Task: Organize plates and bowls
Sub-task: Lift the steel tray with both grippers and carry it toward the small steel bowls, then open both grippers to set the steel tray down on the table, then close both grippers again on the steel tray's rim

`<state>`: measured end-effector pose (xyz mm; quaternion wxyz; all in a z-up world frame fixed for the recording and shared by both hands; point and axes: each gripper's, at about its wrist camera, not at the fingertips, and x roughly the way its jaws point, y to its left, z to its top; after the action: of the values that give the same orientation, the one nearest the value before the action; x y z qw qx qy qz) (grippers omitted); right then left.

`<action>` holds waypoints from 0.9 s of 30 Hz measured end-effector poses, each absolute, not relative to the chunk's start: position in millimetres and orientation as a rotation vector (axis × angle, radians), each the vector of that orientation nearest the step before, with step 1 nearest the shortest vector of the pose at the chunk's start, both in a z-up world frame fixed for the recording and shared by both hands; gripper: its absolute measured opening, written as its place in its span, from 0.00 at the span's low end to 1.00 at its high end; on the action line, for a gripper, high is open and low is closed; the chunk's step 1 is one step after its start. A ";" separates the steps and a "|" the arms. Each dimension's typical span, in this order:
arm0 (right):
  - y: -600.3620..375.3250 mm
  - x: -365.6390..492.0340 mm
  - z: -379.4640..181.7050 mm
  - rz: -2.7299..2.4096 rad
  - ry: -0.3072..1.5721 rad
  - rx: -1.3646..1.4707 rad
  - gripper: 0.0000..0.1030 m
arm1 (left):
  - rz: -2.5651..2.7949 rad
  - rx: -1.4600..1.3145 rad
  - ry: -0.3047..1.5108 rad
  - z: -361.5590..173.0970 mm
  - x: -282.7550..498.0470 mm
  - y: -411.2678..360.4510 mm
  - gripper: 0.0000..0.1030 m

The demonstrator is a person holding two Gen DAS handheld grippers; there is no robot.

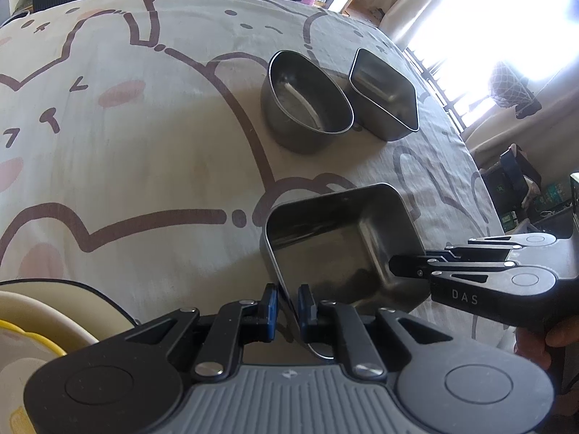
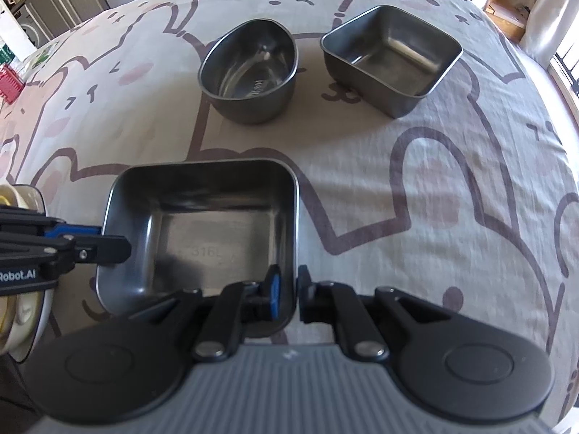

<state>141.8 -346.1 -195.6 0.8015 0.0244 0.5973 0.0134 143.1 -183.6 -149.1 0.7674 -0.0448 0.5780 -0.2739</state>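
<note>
A square steel container (image 1: 325,253) (image 2: 213,238) sits near me on the cartoon-print cloth. My left gripper (image 1: 288,302) straddles its left wall, with the blue pads pinched on either side. From the right wrist view, the left gripper (image 2: 115,246) comes in at the left edge. My right gripper (image 2: 289,284) clamps the opposite wall, one finger inside and one outside; in the left wrist view the right gripper (image 1: 416,258) reaches in from the right. Farther back stand an oval steel bowl (image 1: 307,101) (image 2: 249,72) and a second square steel container (image 1: 383,94) (image 2: 392,58), both empty.
Stacked cream and yellow dishes (image 1: 25,322) (image 2: 21,307) lie at the near left, close to the left gripper. The cloth-covered table (image 2: 434,199) has open surface on the right and far left. A hand (image 1: 535,340) holds the right gripper. Bright windows and clutter lie beyond.
</note>
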 end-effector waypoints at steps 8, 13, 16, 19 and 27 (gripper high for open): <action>-344.4 135.7 -185.6 0.022 1.242 0.040 0.56 | -0.614 -0.125 1.248 -136.7 139.1 -179.7 0.42; -357.9 127.3 -164.7 0.016 1.144 0.068 0.73 | -0.606 -0.143 1.195 -117.8 129.4 -177.7 0.80; -377.9 124.9 -152.8 -0.001 1.081 0.100 0.93 | -0.582 -0.173 1.156 -105.4 122.5 -179.7 0.97; -402.2 127.6 -143.5 0.015 1.010 0.071 0.97 | -0.551 -0.239 1.111 -94.0 115.7 -186.3 1.00; -468.6 179.6 -128.3 0.013 0.855 -0.032 1.00 | -0.485 -0.429 0.997 -82.6 123.3 -239.5 1.00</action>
<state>179.6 -468.6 -128.3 0.9098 -0.0156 0.4148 0.0062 123.3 -239.5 -82.6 0.8284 -0.2019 0.4698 -0.2286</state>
